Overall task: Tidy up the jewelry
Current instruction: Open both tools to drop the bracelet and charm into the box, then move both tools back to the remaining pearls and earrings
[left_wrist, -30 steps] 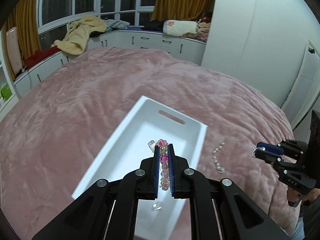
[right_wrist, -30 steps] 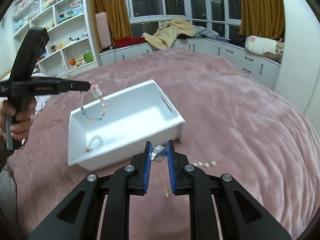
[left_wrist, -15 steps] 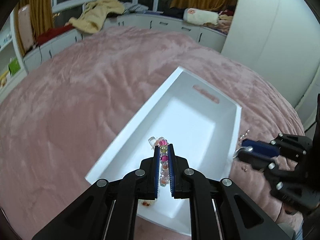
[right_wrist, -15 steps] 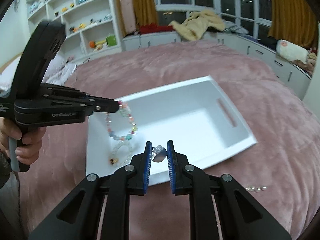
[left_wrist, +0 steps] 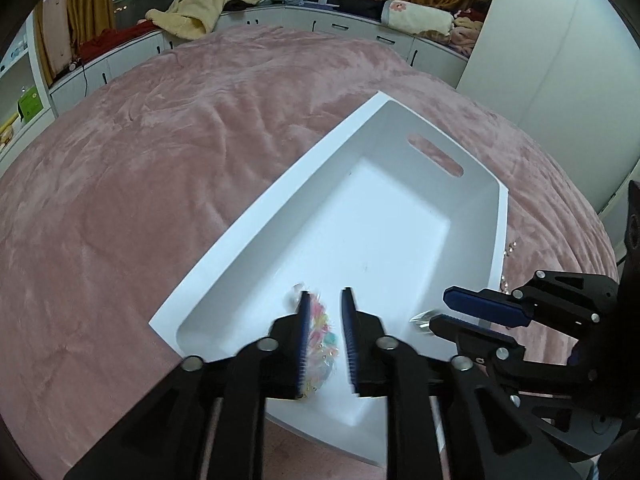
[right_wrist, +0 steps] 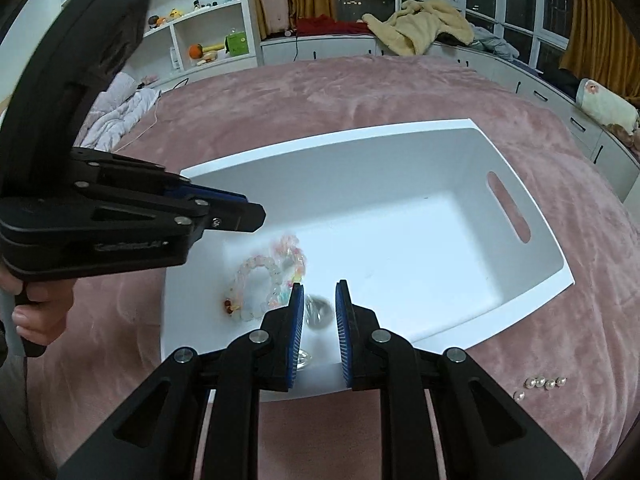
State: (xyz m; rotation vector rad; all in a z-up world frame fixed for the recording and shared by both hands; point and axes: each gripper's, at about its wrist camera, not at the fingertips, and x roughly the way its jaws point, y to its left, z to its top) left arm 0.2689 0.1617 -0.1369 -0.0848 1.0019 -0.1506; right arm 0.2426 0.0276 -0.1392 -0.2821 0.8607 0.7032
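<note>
A white tray (left_wrist: 280,184) (right_wrist: 320,140) lies on the pink bedspread. My left gripper (left_wrist: 326,293) hovers over the tray's near end, and its jaws are opening. A blurred colourful bead bracelet (left_wrist: 320,336) shows loose between the pads, apart from both. In the right wrist view that bracelet (right_wrist: 294,254) sits on the tray floor under the left gripper (right_wrist: 252,214), beside a pale pink bracelet (right_wrist: 256,280). My right gripper (right_wrist: 318,304) (left_wrist: 440,308) is over the tray's near wall, shut on a small silver charm (right_wrist: 318,312) (left_wrist: 424,316).
A short row of pearl beads (right_wrist: 544,382) lies on the bedspread (right_wrist: 400,92) right of the tray. A hand (right_wrist: 36,320) holds the left gripper's handle. Shelves (right_wrist: 192,20), low cabinets and windows ring the bed.
Both grippers came down over the tray. The left jaws parted and the colourful bracelet dropped from them towards the tray floor. The right gripper moved from beside the tray to above it.
</note>
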